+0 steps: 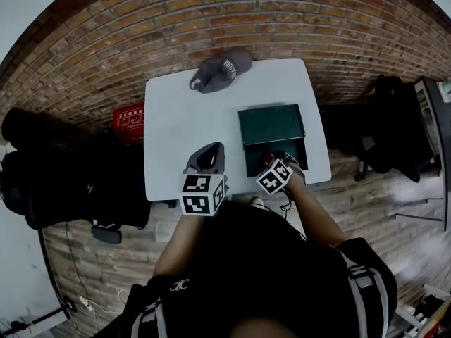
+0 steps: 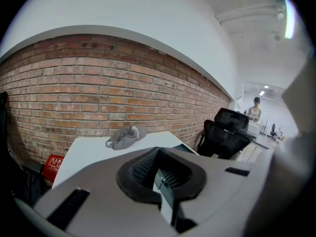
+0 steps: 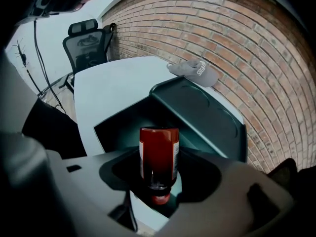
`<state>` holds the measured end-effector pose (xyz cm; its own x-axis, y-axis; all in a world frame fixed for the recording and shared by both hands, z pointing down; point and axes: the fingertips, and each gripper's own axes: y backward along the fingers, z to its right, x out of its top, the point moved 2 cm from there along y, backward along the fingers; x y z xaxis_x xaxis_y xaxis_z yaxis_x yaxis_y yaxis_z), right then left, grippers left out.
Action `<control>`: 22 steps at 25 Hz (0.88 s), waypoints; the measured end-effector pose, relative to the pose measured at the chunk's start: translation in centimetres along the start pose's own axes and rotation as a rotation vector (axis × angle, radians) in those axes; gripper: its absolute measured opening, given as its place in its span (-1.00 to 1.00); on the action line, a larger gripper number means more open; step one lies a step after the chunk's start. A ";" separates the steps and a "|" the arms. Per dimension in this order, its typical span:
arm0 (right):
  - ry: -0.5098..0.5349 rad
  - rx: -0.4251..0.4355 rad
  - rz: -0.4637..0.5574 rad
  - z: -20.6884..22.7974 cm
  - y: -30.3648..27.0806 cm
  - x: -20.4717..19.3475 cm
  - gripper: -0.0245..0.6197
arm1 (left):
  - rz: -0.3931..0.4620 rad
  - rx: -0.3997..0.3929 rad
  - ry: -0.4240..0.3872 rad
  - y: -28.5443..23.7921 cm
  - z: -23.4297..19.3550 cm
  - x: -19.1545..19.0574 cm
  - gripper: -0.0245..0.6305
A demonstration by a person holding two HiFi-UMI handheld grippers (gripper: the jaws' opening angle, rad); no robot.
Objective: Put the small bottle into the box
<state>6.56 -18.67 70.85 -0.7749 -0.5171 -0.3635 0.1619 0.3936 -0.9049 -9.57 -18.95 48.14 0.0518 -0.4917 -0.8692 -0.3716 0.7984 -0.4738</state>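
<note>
Brick wall backs our white desk (image 1: 176, 125), whose left half gives open room beside the dark green box (image 1: 271, 124). That box lies open by the desk's near right edge. Our right gripper (image 1: 280, 158) is clamped on the small bottle (image 3: 159, 149), cap toward us, at the box's near rim. Our left gripper (image 1: 206, 162) hangs over the near edge, jaws together on nothing. Our grey cap (image 1: 222, 71) sits at the far edge (white lettering, too small to read).
</note>
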 end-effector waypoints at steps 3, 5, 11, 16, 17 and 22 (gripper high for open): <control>-0.006 0.010 -0.028 -0.1 -0.8 -0.4 -0.25 | -0.005 -0.002 -0.008 0.0 0.3 -0.2 -0.90; -0.027 0.027 -0.037 -0.1 -1.2 -0.5 -0.25 | -0.009 -0.003 -0.019 -0.1 0.6 -0.4 -0.90; -0.074 0.053 -0.053 0.2 -2.0 -0.9 -0.25 | -0.024 0.003 -0.027 0.0 0.7 -0.8 -0.90; -0.103 0.071 -0.082 0.4 -2.7 -1.2 -0.25 | -0.025 0.014 -0.029 0.1 0.2 -0.9 -0.90; -0.103 0.073 -0.089 0.4 -2.8 -1.2 -0.25 | -0.024 0.015 -0.029 0.2 0.2 -0.9 -0.90; -0.084 0.103 -0.110 0.2 -3.4 -1.2 -0.25 | -0.022 0.015 -0.029 0.2 0.1 -0.8 -0.90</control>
<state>7.10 -19.58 74.33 -0.7381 -0.6165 -0.2742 0.1438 0.2533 -0.9566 -9.62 -18.37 48.78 0.0865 -0.4988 -0.8624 -0.3562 0.7929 -0.4943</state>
